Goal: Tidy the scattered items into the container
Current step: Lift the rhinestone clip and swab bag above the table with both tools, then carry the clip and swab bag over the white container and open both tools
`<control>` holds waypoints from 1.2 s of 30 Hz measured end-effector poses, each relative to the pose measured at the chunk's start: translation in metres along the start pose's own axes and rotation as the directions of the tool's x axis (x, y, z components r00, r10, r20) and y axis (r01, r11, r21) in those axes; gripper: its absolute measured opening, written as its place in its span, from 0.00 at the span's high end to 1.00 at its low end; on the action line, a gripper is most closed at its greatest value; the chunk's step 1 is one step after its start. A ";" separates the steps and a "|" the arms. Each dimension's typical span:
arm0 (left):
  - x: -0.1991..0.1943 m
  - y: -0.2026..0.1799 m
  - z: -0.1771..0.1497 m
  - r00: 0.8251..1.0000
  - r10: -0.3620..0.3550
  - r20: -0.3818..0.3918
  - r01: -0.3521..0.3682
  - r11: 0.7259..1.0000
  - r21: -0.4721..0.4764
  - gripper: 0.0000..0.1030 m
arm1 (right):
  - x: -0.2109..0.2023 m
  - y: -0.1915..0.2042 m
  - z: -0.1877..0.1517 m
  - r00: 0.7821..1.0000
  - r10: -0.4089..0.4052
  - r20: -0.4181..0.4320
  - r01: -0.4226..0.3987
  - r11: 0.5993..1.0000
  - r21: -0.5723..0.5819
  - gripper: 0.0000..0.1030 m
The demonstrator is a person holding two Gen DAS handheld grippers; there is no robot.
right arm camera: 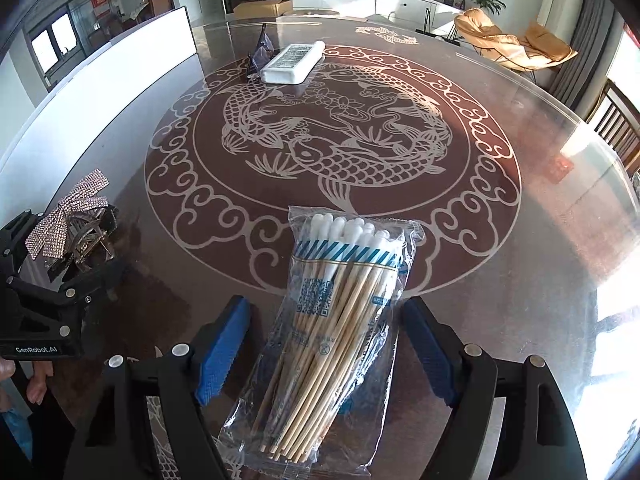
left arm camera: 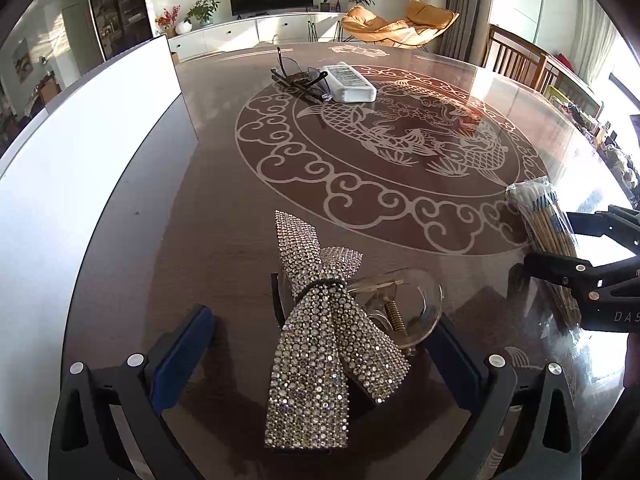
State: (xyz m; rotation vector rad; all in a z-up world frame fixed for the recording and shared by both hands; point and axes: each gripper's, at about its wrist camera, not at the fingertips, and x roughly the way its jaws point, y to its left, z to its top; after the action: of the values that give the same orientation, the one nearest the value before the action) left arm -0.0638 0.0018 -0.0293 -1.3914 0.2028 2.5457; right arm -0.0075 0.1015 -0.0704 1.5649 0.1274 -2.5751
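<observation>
Left claw: left claw (left arm camera: 320,344) stands wide, blue pads on either side of the rhinestone-covered silver bow hair clip with a clear plastic clamp (left arm camera: 320,328), no pad touching it.
Bow clip axis: its long ribbons run roughly along the claw's line of sight, tails toward the camera, clear clamp and spring toward the right pad.
Right claw: right claw (right arm camera: 326,344) also wide, straddling the clear plastic packet of wooden-stick cotton swabs (right arm camera: 332,320) lying flat on the dark glass-topped round desk with a pale fish pattern (right arm camera: 500,240).
Swab packet axis: sticks point lengthwise between the fingers, cotton tips away, so closing would pinch across the narrow width.
Nearer hand: each claw is already at its own item.
Farther: dark-framed folded spectacles (left arm camera: 298,80) beside a white rectangular remote-like box (left arm camera: 350,82), well apart.
Container: white wall (left arm camera: 100,140) along the desk's left edge, seemingly the container, nearer the left claw.
</observation>
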 end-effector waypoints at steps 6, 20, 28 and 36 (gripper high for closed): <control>-0.012 0.005 0.003 0.999 -0.038 0.024 0.038 0.999 0.005 0.52 | -0.012 -0.007 0.001 0.997 0.041 0.057 -0.042 0.999 0.009 0.67; -0.049 0.018 -0.013 0.992 -0.100 0.074 0.105 0.993 -0.061 0.52 | -0.043 -0.008 -0.005 0.977 0.159 0.145 -0.167 0.985 0.049 0.67; -0.149 0.108 0.024 0.971 0.014 0.239 0.018 0.991 -0.133 0.52 | -0.084 0.082 0.085 0.921 0.316 0.226 -0.294 0.947 -0.129 0.67; -0.182 0.284 0.054 0.959 0.204 0.197 -0.131 0.936 -0.328 0.52 | -0.109 0.260 0.201 0.794 0.561 0.234 -0.460 0.806 -0.372 0.67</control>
State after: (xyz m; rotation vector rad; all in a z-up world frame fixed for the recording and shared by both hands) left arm -0.0891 -0.2846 0.1560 -1.2060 -0.1346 2.9579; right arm -0.0955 -0.1759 0.1170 0.8767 0.0388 -2.2021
